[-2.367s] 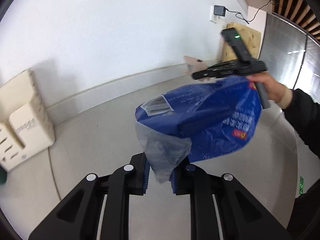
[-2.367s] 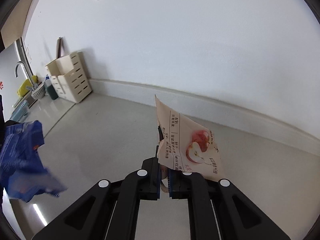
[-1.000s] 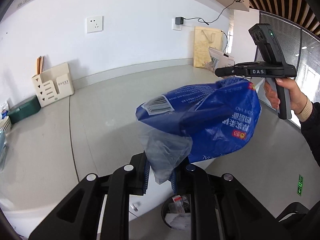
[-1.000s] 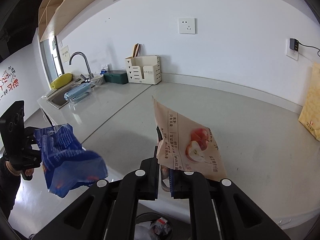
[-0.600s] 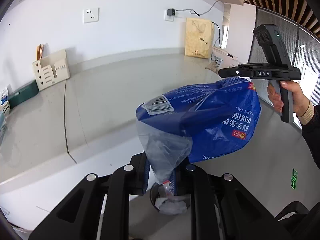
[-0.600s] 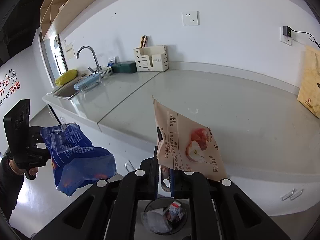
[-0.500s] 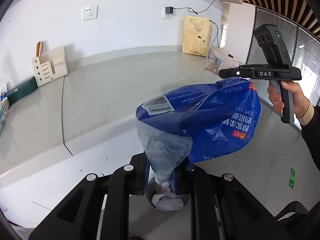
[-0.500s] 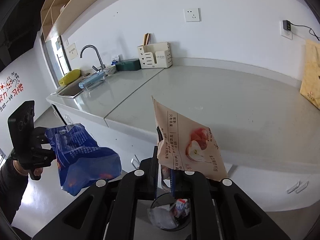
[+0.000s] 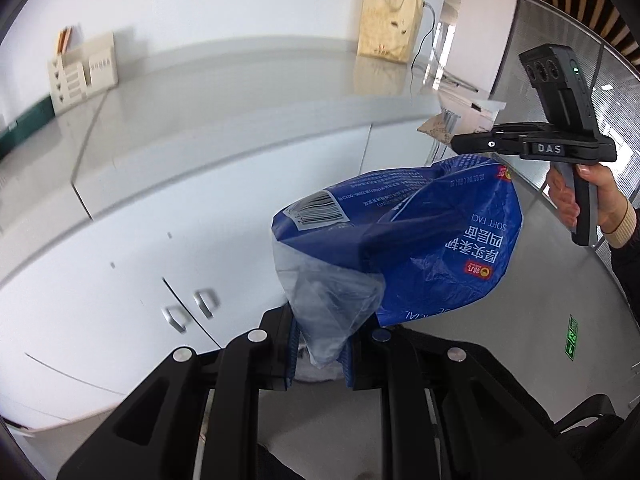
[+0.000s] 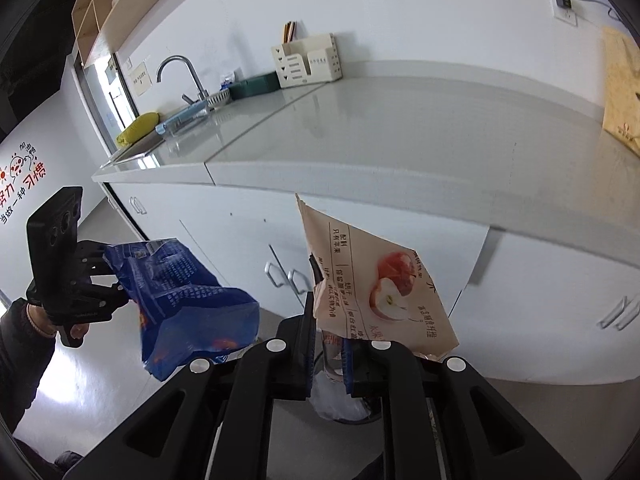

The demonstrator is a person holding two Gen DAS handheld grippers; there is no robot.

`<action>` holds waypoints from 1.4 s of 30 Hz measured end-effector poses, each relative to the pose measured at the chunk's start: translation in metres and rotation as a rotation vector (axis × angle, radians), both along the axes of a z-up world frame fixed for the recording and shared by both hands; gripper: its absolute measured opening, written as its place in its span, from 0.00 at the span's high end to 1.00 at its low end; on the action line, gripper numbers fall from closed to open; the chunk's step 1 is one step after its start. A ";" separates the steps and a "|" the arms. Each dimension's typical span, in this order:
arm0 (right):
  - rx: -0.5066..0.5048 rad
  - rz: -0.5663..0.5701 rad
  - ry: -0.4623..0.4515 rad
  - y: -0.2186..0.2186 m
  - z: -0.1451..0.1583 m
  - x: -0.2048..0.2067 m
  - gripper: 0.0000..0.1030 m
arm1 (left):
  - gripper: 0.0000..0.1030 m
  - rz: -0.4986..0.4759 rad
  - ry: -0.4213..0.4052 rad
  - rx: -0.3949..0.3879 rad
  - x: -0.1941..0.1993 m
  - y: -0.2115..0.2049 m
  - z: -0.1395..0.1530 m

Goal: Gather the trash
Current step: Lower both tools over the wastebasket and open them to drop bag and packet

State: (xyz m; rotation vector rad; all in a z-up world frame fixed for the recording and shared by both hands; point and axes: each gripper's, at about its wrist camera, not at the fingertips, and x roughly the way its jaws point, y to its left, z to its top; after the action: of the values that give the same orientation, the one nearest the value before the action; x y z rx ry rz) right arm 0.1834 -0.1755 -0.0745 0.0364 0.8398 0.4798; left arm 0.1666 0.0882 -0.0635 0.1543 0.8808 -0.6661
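A white counter (image 10: 400,132) with cabinet doors spans twelve o'clock in both views. The left gripper (image 9: 320,354) is clamped on the clear end of a blue tissue wrapper (image 9: 420,240), which juts toward one o'clock. The right gripper (image 10: 327,356) pinches a tan apple-print packet (image 10: 380,284) upright. A trash bin (image 10: 344,408) shows partly between its fingers at six o'clock.
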 end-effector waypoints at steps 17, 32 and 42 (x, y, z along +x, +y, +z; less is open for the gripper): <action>0.044 0.070 0.210 0.005 -0.147 0.060 0.86 | 0.83 -0.015 0.248 0.037 0.081 -0.024 -0.172; 0.066 0.130 0.442 0.014 -0.279 0.134 0.86 | 0.83 -0.067 0.485 0.194 0.135 -0.080 -0.328; 0.044 0.192 0.575 0.031 -0.340 0.145 0.86 | 0.59 -0.140 0.568 0.318 0.138 -0.106 -0.376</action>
State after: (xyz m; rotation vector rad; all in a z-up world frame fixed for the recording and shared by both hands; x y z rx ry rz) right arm 0.3288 -0.1445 -0.4142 0.1395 1.4044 0.6830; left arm 0.3046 -0.0181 -0.4394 0.3229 1.5342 -0.7091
